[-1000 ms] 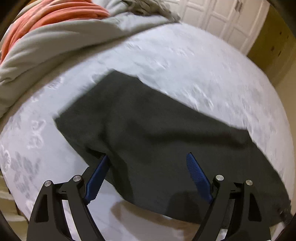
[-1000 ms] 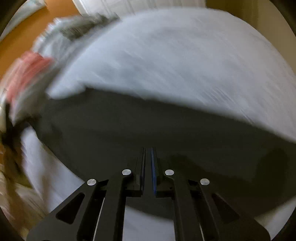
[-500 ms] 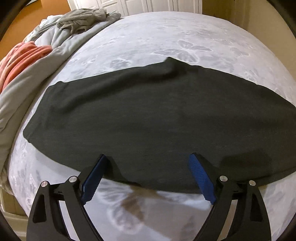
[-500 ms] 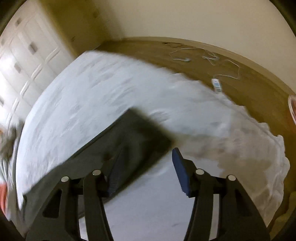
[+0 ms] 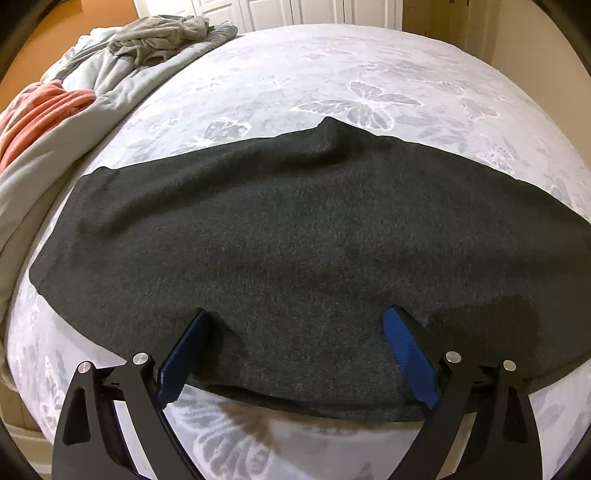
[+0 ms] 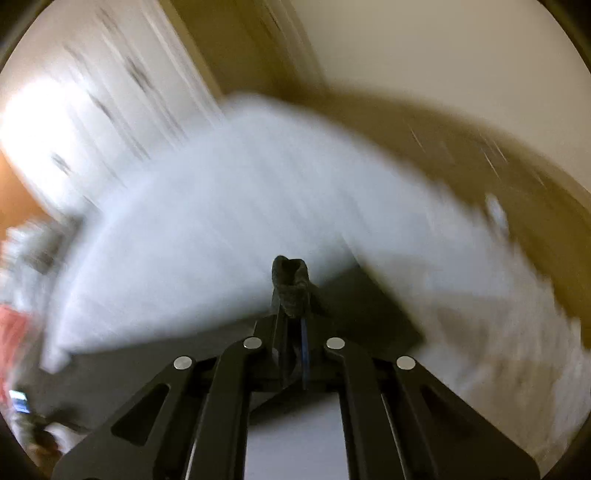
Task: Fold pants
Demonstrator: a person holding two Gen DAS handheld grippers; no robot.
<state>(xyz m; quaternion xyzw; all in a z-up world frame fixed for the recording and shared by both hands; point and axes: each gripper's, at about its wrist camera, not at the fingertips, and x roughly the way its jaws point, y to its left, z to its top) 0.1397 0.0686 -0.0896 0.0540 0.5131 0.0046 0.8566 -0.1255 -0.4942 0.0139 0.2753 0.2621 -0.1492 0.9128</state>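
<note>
Dark grey pants (image 5: 295, 236) lie spread lengthwise across the white butterfly-print bed (image 5: 332, 74). My left gripper (image 5: 295, 325) is open, its blue pads (image 5: 406, 350) just over the pants' near edge, holding nothing. In the blurred right wrist view my right gripper (image 6: 291, 295) is shut on a bunched end of the pants (image 6: 290, 280), with the rest of the dark cloth (image 6: 354, 306) trailing below it.
A grey blanket (image 5: 55, 155), an orange blanket (image 5: 33, 118) and a crumpled grey garment (image 5: 159, 37) are piled along the bed's left side. White closet doors (image 5: 295, 11) stand behind the bed. Wood floor (image 6: 480, 155) lies beyond it.
My right gripper opened over the end of the pants, then shut on it and is swinging fast. The left gripper turned to face the pants squarely and has held still since.
</note>
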